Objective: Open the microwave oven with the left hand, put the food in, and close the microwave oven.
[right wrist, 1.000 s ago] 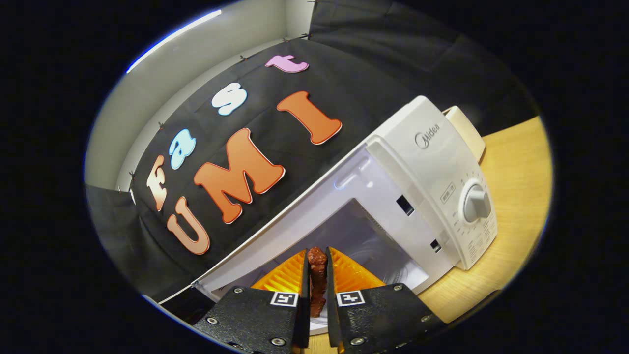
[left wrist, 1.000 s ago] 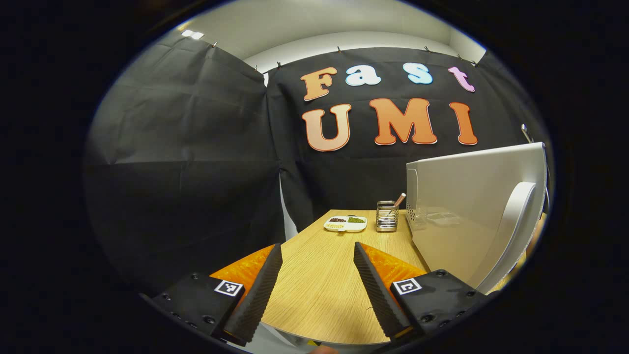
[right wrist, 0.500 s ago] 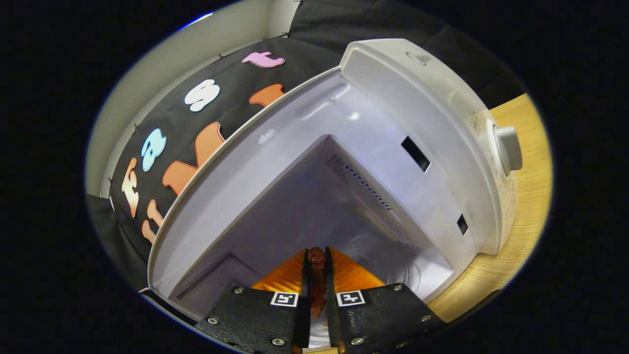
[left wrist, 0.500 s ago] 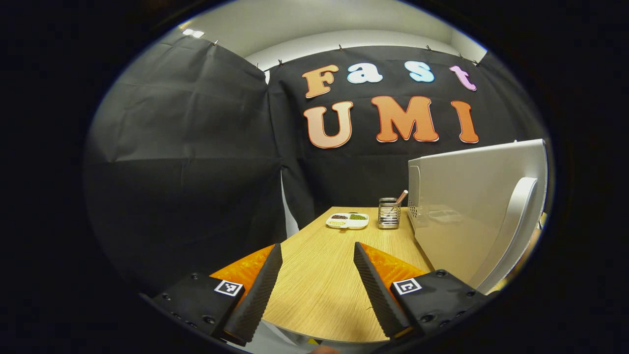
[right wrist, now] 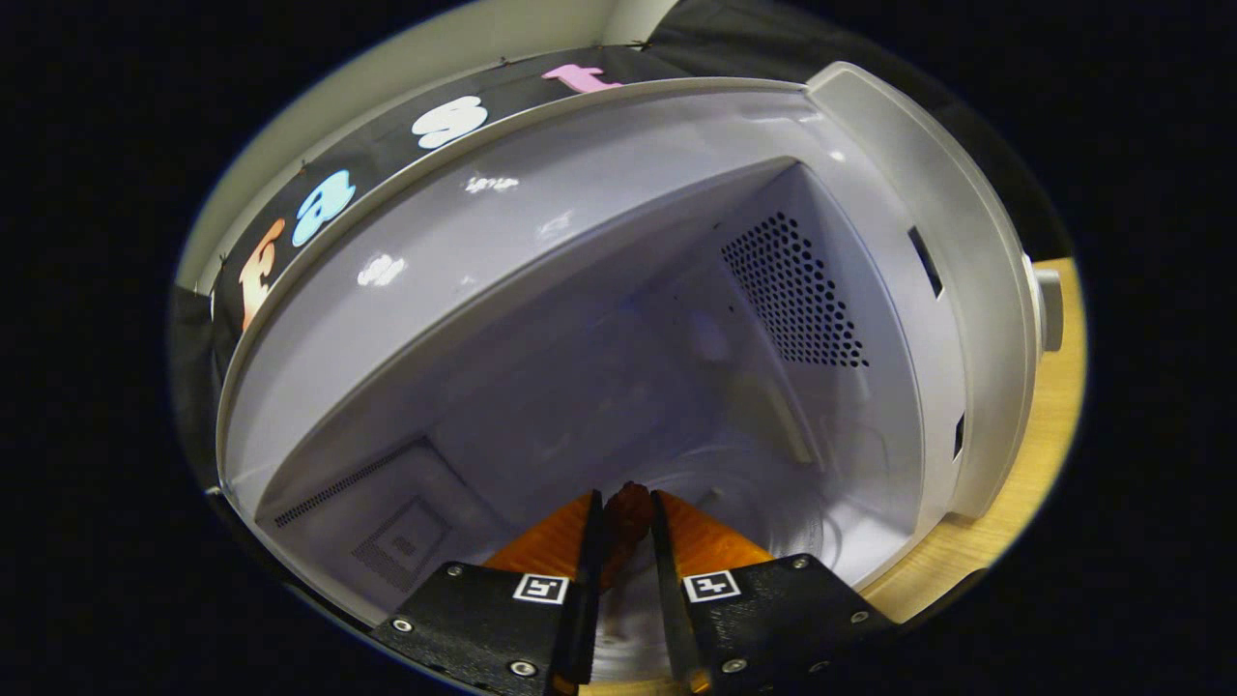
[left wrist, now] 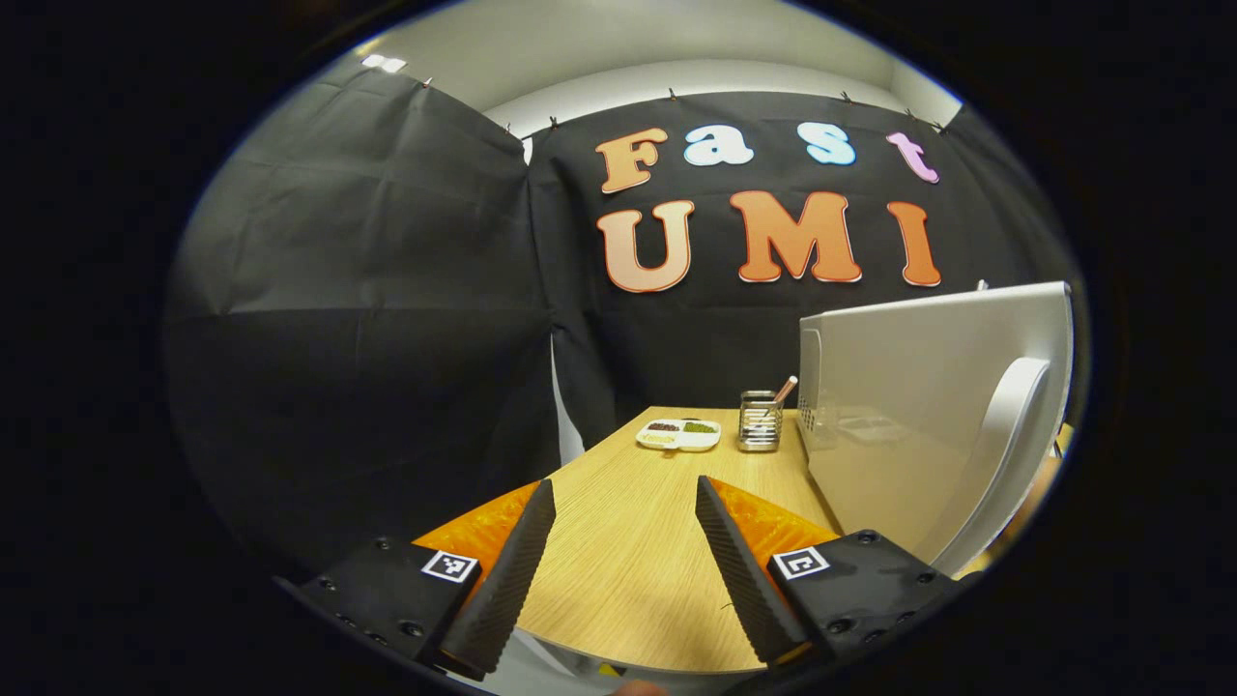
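Note:
In the right gripper view, the white microwave's cavity (right wrist: 599,367) surrounds my right gripper (right wrist: 626,498), which reaches low inside over the glass turntable (right wrist: 773,483). Its fingers are shut on a reddish-brown piece of food (right wrist: 628,517) that sticks out at their tips. The vent holes (right wrist: 792,290) lie on the cavity's right wall. In the left gripper view, my left gripper (left wrist: 623,483) is open and empty above the wooden table (left wrist: 628,570). The opened microwave door (left wrist: 908,387), with its white handle (left wrist: 1005,454), stands just to its right, apart from the fingers.
At the table's far end a white divided dish (left wrist: 679,435) with small foods sits beside a metal wire utensil holder (left wrist: 760,422). The microwave's control knob (right wrist: 1049,309) sits at the right of the opening, with bare table (right wrist: 1024,483) below it.
My right gripper has carried the food from outside the opening deep into the cavity and lower. The gap between its fingers looks slightly wider. The left gripper has hardly moved.

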Motion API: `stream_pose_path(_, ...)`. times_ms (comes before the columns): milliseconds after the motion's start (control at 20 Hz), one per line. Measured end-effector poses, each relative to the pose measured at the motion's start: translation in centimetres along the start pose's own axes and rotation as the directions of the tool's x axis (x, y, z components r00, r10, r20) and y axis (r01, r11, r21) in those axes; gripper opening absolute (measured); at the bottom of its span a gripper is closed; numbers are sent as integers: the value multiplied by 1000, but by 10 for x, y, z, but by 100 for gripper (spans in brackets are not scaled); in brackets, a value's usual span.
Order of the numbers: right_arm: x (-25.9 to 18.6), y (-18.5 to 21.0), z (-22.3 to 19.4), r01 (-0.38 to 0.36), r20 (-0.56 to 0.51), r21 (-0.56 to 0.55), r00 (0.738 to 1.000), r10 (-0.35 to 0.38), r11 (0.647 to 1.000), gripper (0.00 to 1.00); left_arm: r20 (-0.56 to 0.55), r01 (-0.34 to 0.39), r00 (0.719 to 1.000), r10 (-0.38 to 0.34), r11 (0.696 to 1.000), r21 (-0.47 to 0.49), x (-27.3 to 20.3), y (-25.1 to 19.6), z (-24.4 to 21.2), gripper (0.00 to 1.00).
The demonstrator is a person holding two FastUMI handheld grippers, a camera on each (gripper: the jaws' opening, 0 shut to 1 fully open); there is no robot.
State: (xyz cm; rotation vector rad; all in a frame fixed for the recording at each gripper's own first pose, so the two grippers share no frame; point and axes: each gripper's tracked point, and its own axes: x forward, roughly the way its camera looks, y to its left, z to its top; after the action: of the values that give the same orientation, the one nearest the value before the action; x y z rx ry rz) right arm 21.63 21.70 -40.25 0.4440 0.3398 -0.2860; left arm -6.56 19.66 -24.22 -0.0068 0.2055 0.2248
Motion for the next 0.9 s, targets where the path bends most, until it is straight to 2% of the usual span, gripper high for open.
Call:
stream_pose_path(50,-2,-2,0,3,-13,-39,1000,-4,999,33,4,3,1000,-3,1000,0,0,0,0,95)
stream_pose_path(150,-5,-2,-2,-3,-50,-85,999,-1,996,38,7,9,1000,-9,1000,0,-1,-2,2,91)
stream_pose_path(250,-5,-1,1,-22,-75,-103,997,14,994,41,8,20,1000,-20,1000,-4,-2,-6,4,91)
stream_pose_path(300,-7,-2,4,-40,-74,-114,997,31,993,43,11,32,999,-32,999,-9,-3,-10,6,95)
stream_pose_path(350,-10,-2,9,-53,-66,-129,997,45,990,46,9,42,999,-42,999,-11,-3,-14,6,91)
stream_pose_path(500,-32,-7,17,-83,-74,-184,995,70,979,51,-4,79,997,-79,997,-11,-2,-28,5,90)
stream_pose_path(700,-69,-9,28,-157,-102,-300,986,132,941,60,-20,140,990,-140,990,-1,-4,-55,6,91)
stream_pose_path(750,-81,-6,35,-185,-92,-312,982,164,932,64,-18,146,989,-146,989,6,-7,-57,7,91)
stream_pose_path(900,-114,-11,61,-237,-67,-343,971,227,909,68,-21,196,980,-196,981,7,-14,-75,9,90)
